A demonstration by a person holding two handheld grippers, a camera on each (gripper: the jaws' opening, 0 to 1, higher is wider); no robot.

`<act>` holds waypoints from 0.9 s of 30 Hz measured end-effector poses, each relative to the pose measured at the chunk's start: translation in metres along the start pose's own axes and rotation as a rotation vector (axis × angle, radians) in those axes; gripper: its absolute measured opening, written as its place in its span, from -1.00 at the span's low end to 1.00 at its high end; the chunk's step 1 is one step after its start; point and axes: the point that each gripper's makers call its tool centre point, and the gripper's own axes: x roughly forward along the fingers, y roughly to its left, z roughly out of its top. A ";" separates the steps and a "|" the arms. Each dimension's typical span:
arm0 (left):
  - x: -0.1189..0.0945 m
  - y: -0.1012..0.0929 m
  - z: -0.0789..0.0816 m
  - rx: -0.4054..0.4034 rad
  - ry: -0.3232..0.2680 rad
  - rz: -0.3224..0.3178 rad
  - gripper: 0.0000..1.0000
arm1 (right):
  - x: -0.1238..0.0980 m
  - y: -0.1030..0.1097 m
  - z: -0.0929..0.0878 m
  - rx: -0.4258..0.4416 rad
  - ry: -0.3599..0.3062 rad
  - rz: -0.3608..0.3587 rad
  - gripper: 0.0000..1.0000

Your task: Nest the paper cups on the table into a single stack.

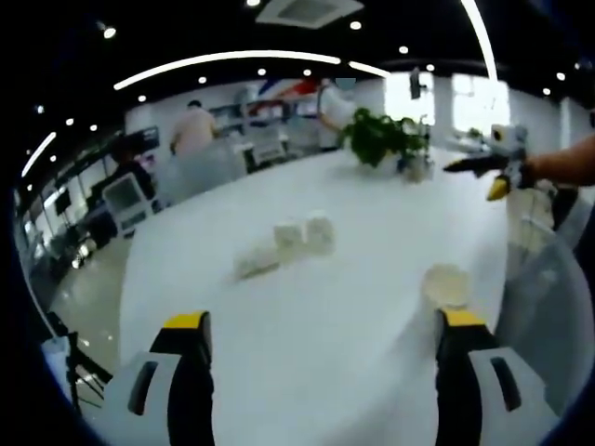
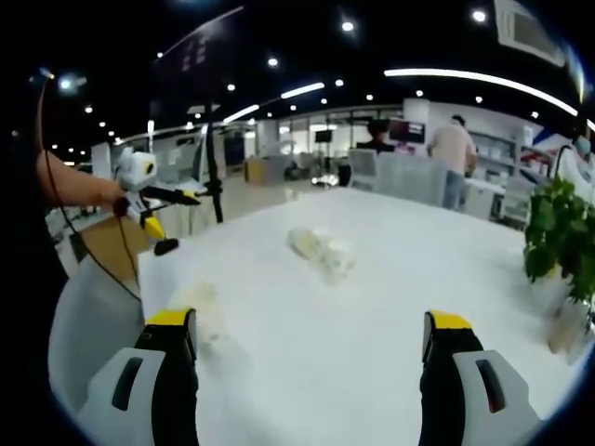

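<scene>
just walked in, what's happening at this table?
A person holds two grippers over a white table, stacking paper cups. Both the left gripper and right gripper are open and empty. A cluster of cups lies mid-table, untouched, and a single cup sits nearer. A potted plant stands at the far end.
</scene>
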 end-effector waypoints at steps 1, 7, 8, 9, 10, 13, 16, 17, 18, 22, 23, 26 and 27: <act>0.000 0.002 0.000 -0.006 0.004 -0.003 0.96 | 0.001 0.000 -0.001 -0.001 0.003 0.001 1.00; 0.003 0.008 0.004 0.025 0.018 -0.009 0.96 | 0.006 0.001 -0.003 0.006 0.006 0.004 1.00; 0.003 0.008 0.004 0.028 0.020 -0.010 0.94 | 0.007 0.002 -0.003 0.007 0.007 0.006 1.00; 0.004 0.009 0.004 0.032 0.026 -0.017 0.92 | 0.007 0.002 -0.003 0.008 0.008 0.008 1.00; 0.005 0.011 0.004 0.036 0.030 -0.022 0.90 | 0.008 0.003 -0.002 0.006 0.008 0.009 1.00; 0.008 0.013 0.003 0.051 0.040 -0.030 0.93 | 0.010 0.001 -0.001 0.004 0.007 0.010 1.00; 0.013 0.014 0.002 0.076 0.057 -0.044 0.96 | 0.012 0.000 0.000 0.005 0.007 0.009 1.00; 0.014 0.014 0.002 0.084 0.058 -0.050 0.96 | 0.012 0.000 -0.001 0.006 0.009 0.011 1.00; 0.016 0.013 0.004 0.093 0.057 -0.057 0.96 | 0.013 0.000 -0.001 0.003 0.012 0.013 1.00; 0.021 0.011 0.013 0.106 0.043 -0.093 0.97 | 0.015 0.002 -0.003 0.003 0.016 0.016 1.00; 0.022 0.010 0.015 0.107 0.038 -0.099 0.97 | 0.015 0.002 -0.003 0.006 0.012 0.016 1.00; 0.029 0.011 0.021 0.147 0.047 -0.115 0.97 | 0.016 0.004 -0.005 0.008 0.015 0.020 1.00; 0.031 0.012 0.022 0.155 0.048 -0.117 0.97 | 0.016 0.004 -0.006 0.009 0.016 0.021 1.00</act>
